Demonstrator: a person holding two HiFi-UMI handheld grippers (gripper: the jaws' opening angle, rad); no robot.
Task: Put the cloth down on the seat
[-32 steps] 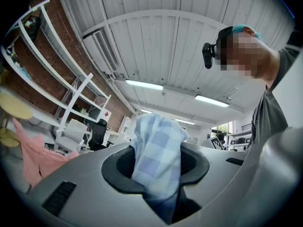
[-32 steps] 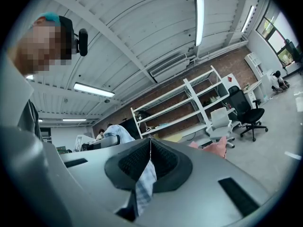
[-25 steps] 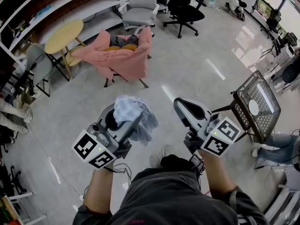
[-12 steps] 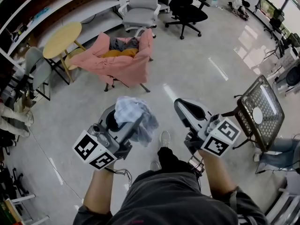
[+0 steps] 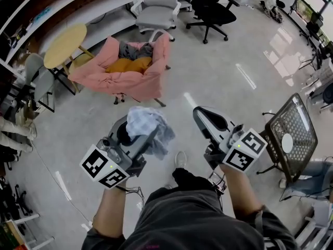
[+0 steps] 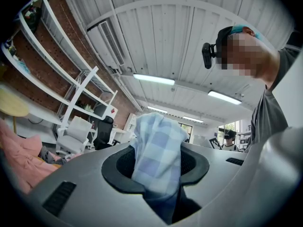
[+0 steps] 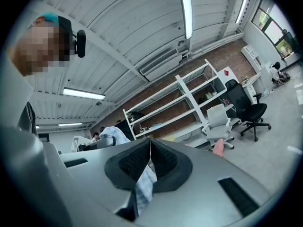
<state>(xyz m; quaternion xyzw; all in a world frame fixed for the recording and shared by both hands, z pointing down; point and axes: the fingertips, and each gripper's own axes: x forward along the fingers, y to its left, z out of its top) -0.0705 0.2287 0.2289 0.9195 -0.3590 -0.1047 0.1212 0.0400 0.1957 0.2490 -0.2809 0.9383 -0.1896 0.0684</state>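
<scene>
A blue-and-white checked cloth (image 5: 148, 128) is bunched up between the jaws of my left gripper (image 5: 136, 138), which is shut on it at waist height. In the left gripper view the cloth (image 6: 156, 150) fills the gap between the dark pads and sticks out past them. The seat, a pink armchair (image 5: 136, 82) with an orange cushion and a grey item in it, stands on the floor ahead and a little to the left. My right gripper (image 5: 208, 120) is held beside the left one; its pads (image 7: 163, 161) meet at the tips. A sliver of pale fabric (image 7: 143, 189) shows low in its gap.
A round yellow table (image 5: 65, 38) stands left of the armchair, with shelving behind it. A grey office chair (image 5: 156, 7) and a black one (image 5: 210, 9) stand further back. A black mesh chair (image 5: 289, 132) is close on my right. Pale shiny floor lies between me and the armchair.
The armchair has come a little nearer and shifted left in the head view, and the mesh chair has slid right. Both grippers hold the same pose, the cloth still in the left one.
</scene>
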